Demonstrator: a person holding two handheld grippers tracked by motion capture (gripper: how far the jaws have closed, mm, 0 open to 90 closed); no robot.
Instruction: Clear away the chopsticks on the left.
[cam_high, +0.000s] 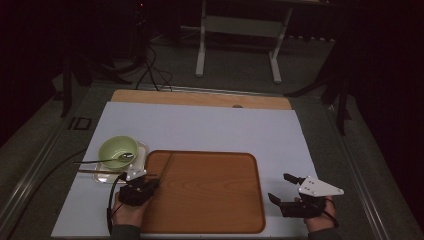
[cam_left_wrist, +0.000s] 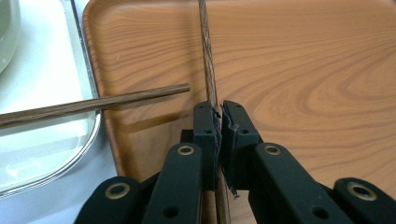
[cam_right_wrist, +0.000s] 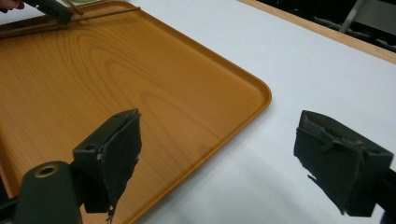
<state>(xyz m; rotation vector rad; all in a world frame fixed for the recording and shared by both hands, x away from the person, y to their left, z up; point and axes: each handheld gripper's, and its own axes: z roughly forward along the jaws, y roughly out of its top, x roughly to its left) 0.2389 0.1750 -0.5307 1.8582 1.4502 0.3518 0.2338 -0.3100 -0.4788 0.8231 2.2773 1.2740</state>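
Observation:
My left gripper is shut on a thin dark wooden chopstick, which runs forward over the left part of the wooden tray. A second chopstick lies across the small metal tray, its tip resting on the wooden tray's left rim. A green bowl with a spoon in it stands on the metal tray. My right gripper is open and holds nothing, just right of the wooden tray's near right corner.
A white mat covers the table under both trays, with bare wood along its far edge. A white frame stand and cables are on the floor beyond the table.

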